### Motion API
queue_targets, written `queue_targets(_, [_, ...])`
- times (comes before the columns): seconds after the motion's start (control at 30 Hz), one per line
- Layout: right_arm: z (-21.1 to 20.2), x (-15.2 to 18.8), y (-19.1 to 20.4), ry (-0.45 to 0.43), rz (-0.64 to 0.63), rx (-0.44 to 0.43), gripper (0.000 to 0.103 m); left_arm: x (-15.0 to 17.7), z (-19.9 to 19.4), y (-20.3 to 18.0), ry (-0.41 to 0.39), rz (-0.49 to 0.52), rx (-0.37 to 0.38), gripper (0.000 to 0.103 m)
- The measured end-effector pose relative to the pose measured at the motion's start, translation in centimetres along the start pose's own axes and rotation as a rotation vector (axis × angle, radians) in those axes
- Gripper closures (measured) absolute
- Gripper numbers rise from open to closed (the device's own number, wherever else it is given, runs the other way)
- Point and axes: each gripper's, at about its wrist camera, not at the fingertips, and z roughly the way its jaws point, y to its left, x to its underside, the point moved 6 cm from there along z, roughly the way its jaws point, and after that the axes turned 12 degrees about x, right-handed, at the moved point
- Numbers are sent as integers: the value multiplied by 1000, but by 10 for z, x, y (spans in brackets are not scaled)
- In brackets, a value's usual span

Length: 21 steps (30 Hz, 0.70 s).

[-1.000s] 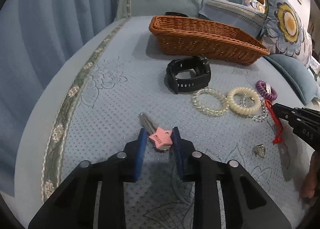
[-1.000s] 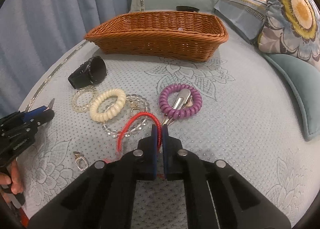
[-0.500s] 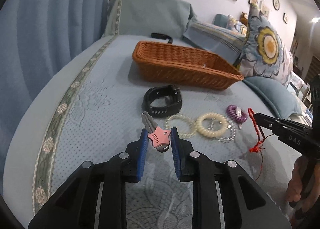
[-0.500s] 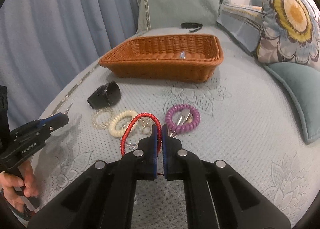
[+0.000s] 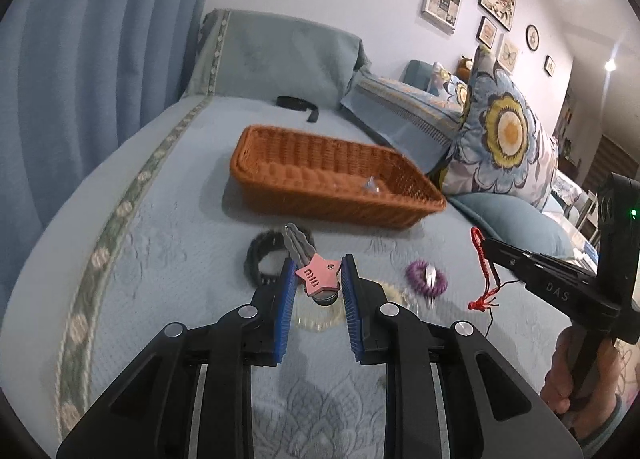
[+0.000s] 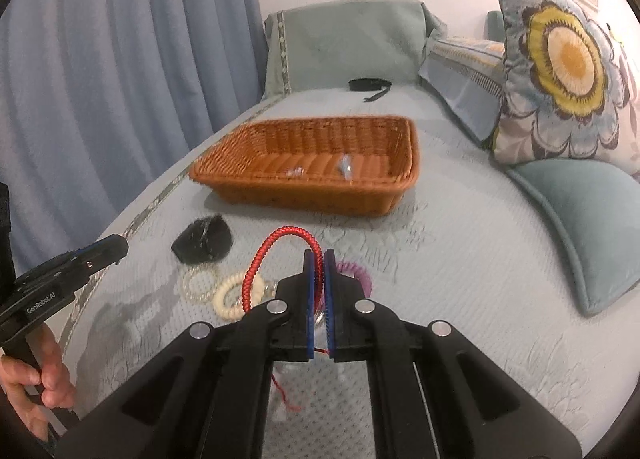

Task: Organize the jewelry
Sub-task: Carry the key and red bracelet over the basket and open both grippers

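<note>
My left gripper (image 5: pixel 319 263) is shut on a key with a pink star cover (image 5: pixel 318 274), held above the bed. My right gripper (image 6: pixel 319 255) is shut on a red braided cord bracelet (image 6: pixel 276 255), lifted off the bed; it also shows in the left wrist view (image 5: pixel 480 259). The wicker basket (image 5: pixel 280 187) (image 6: pixel 248 187) stands ahead with small shiny pieces inside. On the bed lie a black watch (image 6: pixel 203 239), a clear bead bracelet (image 6: pixel 196 285), a cream coil bracelet (image 6: pixel 230 295) and a purple coil (image 5: pixel 425 278).
The bed has a blue quilted cover (image 6: pixel 460 243). Pillows (image 6: pixel 560 79) lie along the right side, a curtain (image 6: pixel 100 79) hangs on the left. A black strap (image 6: pixel 370 85) lies behind the basket.
Both grippers have risen and moved toward the basket. The key and the red cord came up off the bed with them.
</note>
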Motion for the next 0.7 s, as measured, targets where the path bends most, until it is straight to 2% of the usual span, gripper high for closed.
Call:
queue_targets(0.2, [14,-48,-5,-51,-3,31,100,-51,17,-13,-40,52,32,82])
queue_targets(0.4, [55,-104,-4,-70,-13,65,100,-90,54,-17,-54,96,43,82])
queue_targets(0.57, [109,-129,-4,6,5,69,100,-110,104,-1,-18,58,75,82])
queue_targets(0.7, [152,-130,-4,92,10,83,100,-112,144,15,35,25,72,82])
